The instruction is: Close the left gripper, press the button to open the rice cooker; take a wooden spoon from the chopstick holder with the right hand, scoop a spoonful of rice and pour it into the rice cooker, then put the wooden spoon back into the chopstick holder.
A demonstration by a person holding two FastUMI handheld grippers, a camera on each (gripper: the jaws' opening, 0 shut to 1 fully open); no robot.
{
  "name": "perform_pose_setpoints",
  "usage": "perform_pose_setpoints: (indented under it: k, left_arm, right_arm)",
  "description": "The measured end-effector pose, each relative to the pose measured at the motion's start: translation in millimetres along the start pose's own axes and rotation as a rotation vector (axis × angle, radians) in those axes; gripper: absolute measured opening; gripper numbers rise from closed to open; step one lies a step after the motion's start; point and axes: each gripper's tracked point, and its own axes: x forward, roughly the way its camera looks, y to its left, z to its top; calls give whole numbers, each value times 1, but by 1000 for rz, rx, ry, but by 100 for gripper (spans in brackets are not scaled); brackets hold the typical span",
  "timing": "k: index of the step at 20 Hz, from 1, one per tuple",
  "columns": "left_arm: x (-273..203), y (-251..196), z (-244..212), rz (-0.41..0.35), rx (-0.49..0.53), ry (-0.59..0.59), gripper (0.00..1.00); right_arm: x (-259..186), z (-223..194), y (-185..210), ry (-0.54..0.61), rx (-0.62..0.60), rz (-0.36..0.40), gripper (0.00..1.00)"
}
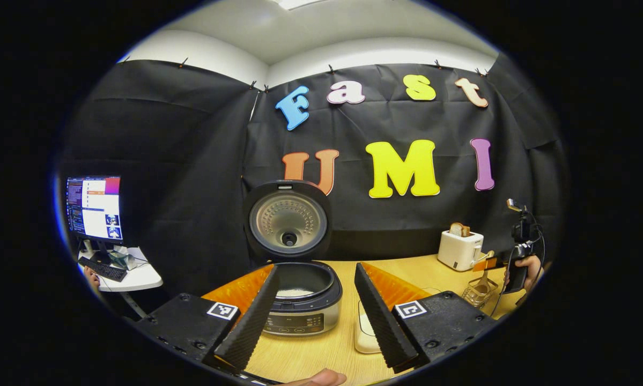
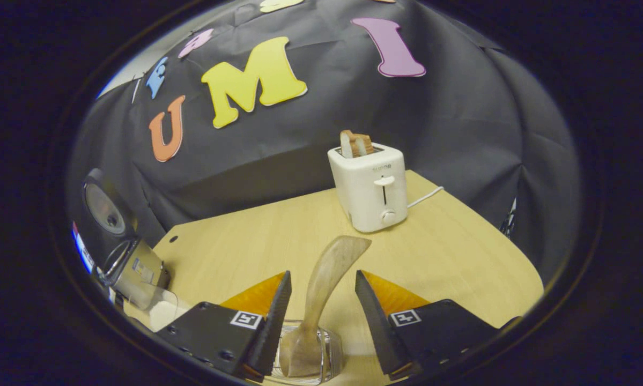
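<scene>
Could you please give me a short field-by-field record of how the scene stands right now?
rice cooker: lid up, white rice in the pot
wooden spoon: standing in the chopstick holder, between the open fingers of the right tongs, not gripped
left tongs: open, fingers either side of the cooker in view, hanging in front of it
toaster: on the table, bread in its slots
monitor: lit, on a side desk

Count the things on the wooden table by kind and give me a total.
Rice cooker: 1
Toaster: 1
Wooden spoon: 1
Chopstick holder: 1
Rice container: 1
Total: 5
</scene>
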Motion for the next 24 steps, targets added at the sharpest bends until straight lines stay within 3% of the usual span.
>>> perform_pose_setpoints:
  k: [1, 2, 4, 7, 8, 13, 17, 24]
  left_arm:
    - [-1, 0, 0, -5, -3, 0, 90]
    - [-1, -2, 0, -11, -3, -1, 90]
    - [-1, -1, 1, -15, -1, -5, 90]
    - [-1, 2, 1, -15, -9, -4, 90]
    - [0, 3, -1, -13, -11, 1, 90]
    - [2, 10, -4, 0, -14, 14, 90]
    - [2, 10, -4, -6, -6, 11, 90]
    - [6, 10, -10, -10, -11, 40, 90]
  right_arm:
    - [1, -1, 2, 16, 10, 9, 71]
    - [6, -1, 3, 35, 15, 18, 71]
    - [14, -5, -4, 60, 24, -26, 44]
    - [22, -10, 5, 93, 32, 4, 31]
    - [20, -11, 4, 94, 35, -4, 20]
    - [7, -8, 17, 60, -19, 18, 15]
    - [-14, 0, 27, -24, -153, -4, 8]
    - [-65, 28, 50, -168, -231, -15, 11]
